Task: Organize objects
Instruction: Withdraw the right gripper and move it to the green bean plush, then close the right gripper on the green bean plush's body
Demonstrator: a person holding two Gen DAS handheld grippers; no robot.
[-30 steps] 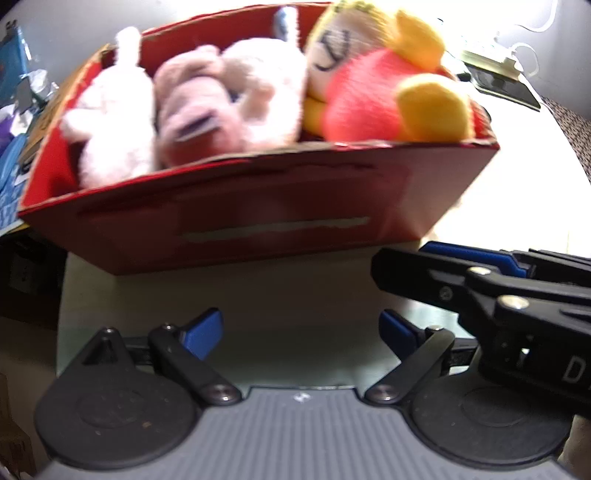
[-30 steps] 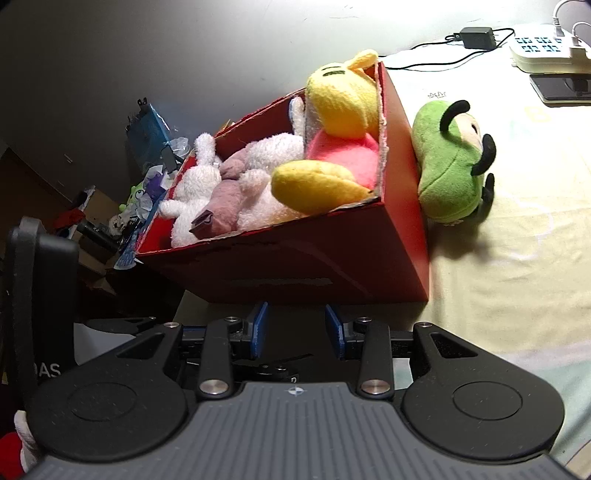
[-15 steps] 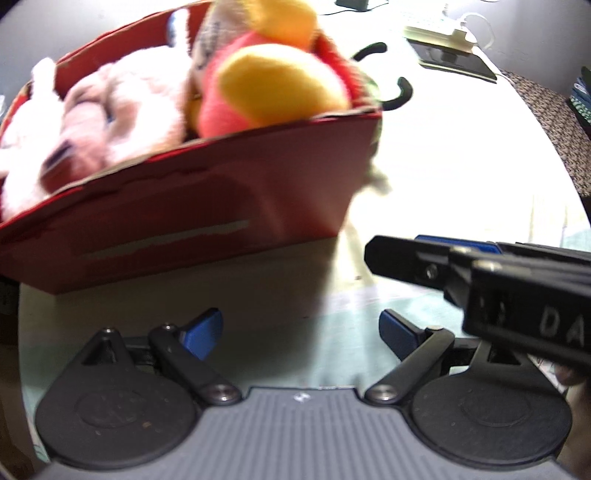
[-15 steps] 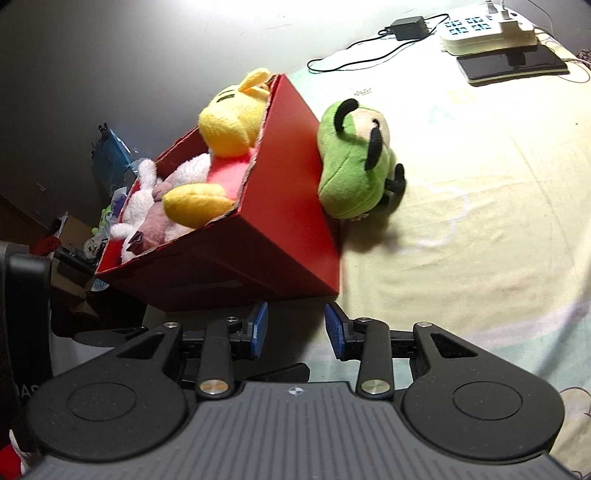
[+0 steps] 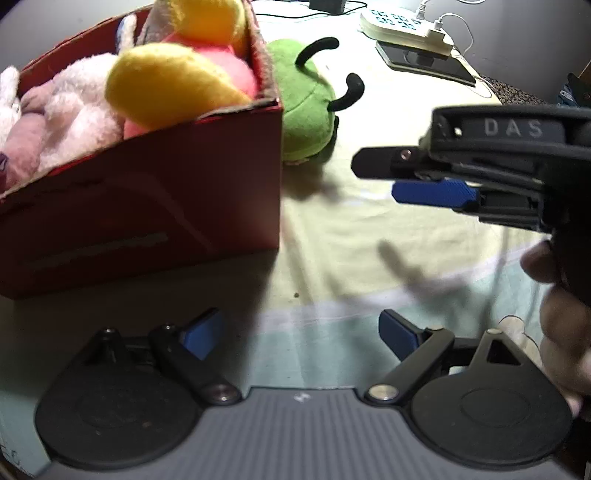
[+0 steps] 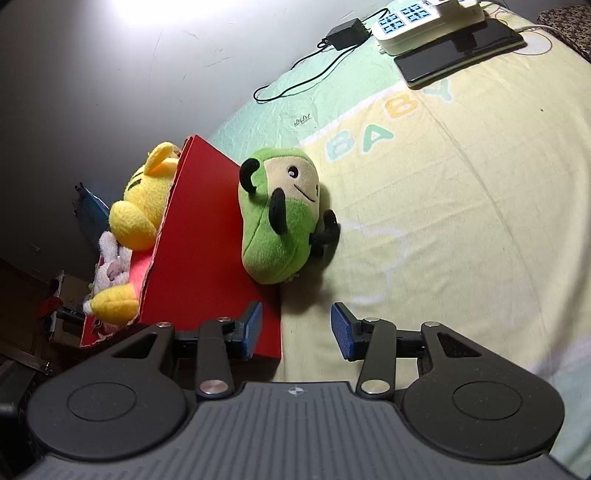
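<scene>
Green plush toy (image 6: pixel 277 221) leaning on red box (image 6: pixel 210 251) of soft toys on a bed, right hand-held gripper (image 6: pixel 295 328) just widening, empty, left hand-held gripper (image 5: pixel 299 332) wide, empty

A box (image 6: pixel 207 236) sits on the bed (image 6: pixel 461 221) near its edge, with several plush toys (image 5: pixel 92 107) packed inside it, one of them a big toy (image 5: pixel 173 81) at the end nearest the loose plush toy (image 6: pixel 280 218). That loose toy lies on the bed outside the box, touching its end wall. Farther back along the bed, by the wall, a power strip (image 6: pixel 424 18) rests with a phone (image 6: pixel 458 48) just in front of it and an adapter (image 6: pixel 347 33) with its cable beside it.
</scene>
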